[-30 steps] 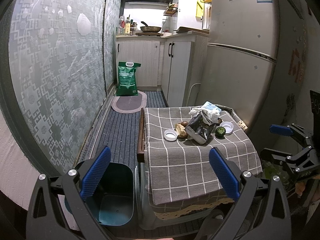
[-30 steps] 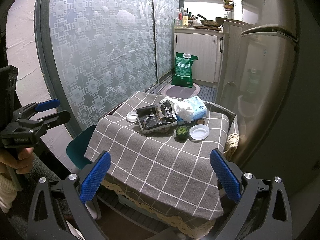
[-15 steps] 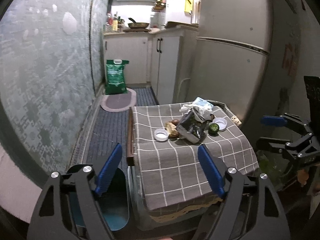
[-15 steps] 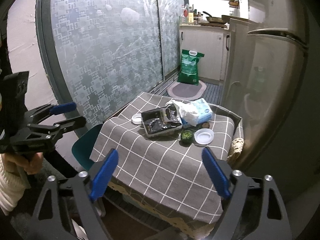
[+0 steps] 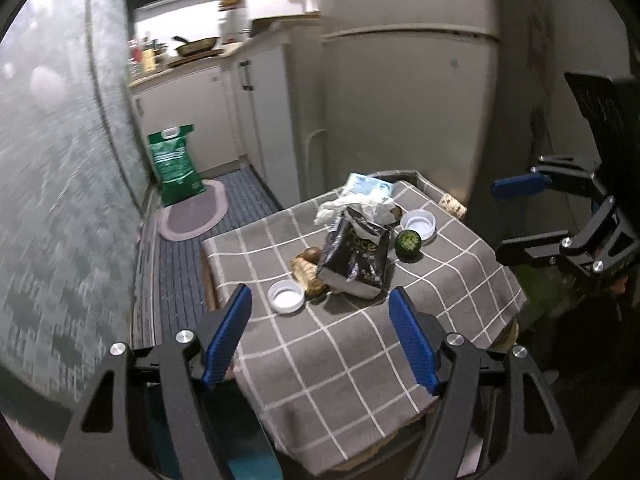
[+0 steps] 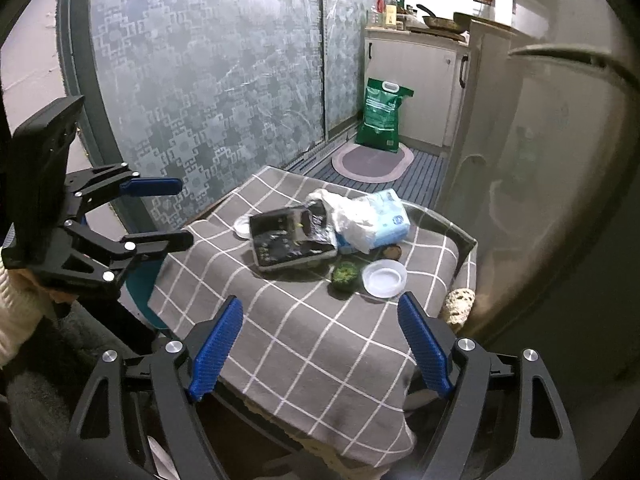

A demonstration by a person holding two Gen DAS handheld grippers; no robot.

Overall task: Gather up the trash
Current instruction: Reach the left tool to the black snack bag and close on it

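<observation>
A grey checked cloth [image 5: 360,360] covers a small table. On it lie a black snack bag [image 5: 354,256], a crumpled white plastic bag [image 5: 352,204], a blue tissue pack [image 6: 384,216], two white lids [image 5: 286,298] [image 6: 384,278], a green round thing [image 5: 408,242] and brown lumps [image 5: 308,272]. My left gripper [image 5: 319,296] hovers short of the near lid, its jaws closing with nothing between them. My right gripper [image 6: 320,302] stands open before the green thing, holding nothing. Each gripper appears in the other's view: the right gripper [image 5: 498,219] and the left gripper [image 6: 182,212]. A teal bin [image 6: 140,280] stands left of the table.
A fridge [image 5: 400,100] stands right behind the table. A patterned glass sliding door [image 6: 200,80] lines the left side. Beyond the table are an oval mat [image 5: 196,216], a green sack [image 5: 176,168] and kitchen cabinets [image 6: 412,80]. A hand in a cream sleeve [image 6: 16,312] holds the left gripper.
Both grippers' jaws have narrowed. The left gripper has rolled and moved nearer the table, and the bin has slid almost out of its view. The right gripper has edged closer.
</observation>
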